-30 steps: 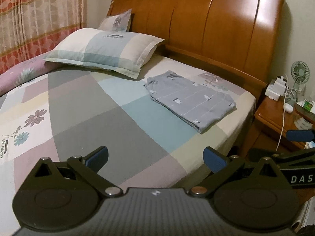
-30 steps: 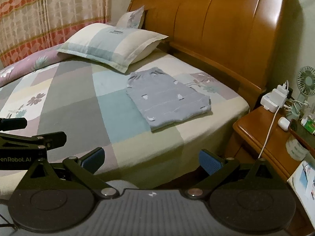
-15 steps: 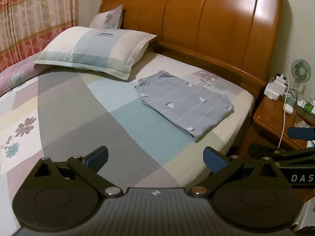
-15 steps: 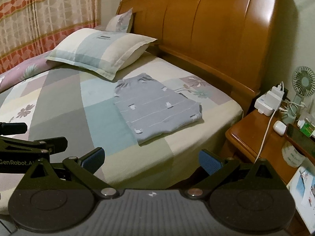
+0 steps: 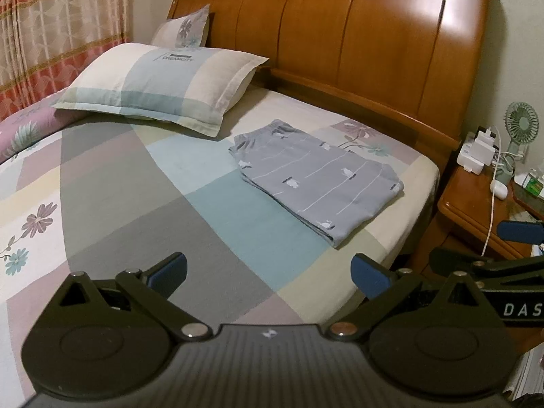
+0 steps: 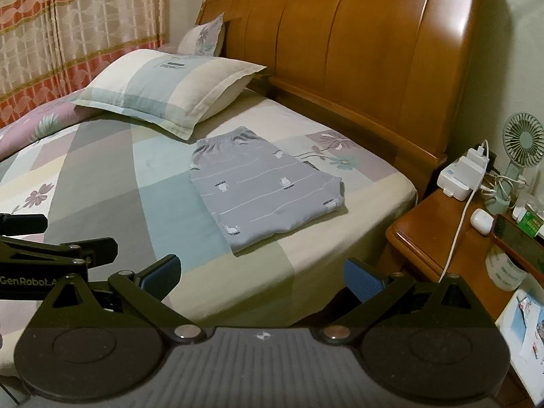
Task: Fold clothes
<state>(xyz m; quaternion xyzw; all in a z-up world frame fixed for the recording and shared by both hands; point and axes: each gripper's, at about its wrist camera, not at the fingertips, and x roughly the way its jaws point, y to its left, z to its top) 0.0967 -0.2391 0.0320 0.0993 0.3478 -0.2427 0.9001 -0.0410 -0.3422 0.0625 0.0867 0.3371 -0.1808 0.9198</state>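
A grey patterned garment (image 5: 316, 176) (image 6: 265, 187) lies folded into a flat rectangle on the bed's patchwork sheet (image 5: 142, 210) (image 6: 112, 183), near the headboard corner. My left gripper (image 5: 268, 272) stands open over the sheet, well short of the garment, with nothing between its blue pads. Over the bed's near edge my right gripper (image 6: 261, 275) is open too and holds nothing. Each gripper shows at the side of the other's view.
A checked pillow (image 5: 163, 81) and a smaller floral one (image 5: 185, 30) lie against the wooden headboard (image 5: 357, 40). To the right stands a wooden nightstand (image 6: 452, 248) with a charger, cable, earbud case and small fan (image 6: 523, 142). A curtain (image 5: 51, 27) hangs at the left.
Both views have shifted and drawn slightly closer to the bed; the folded garment has not moved. Both grippers stay open and empty.
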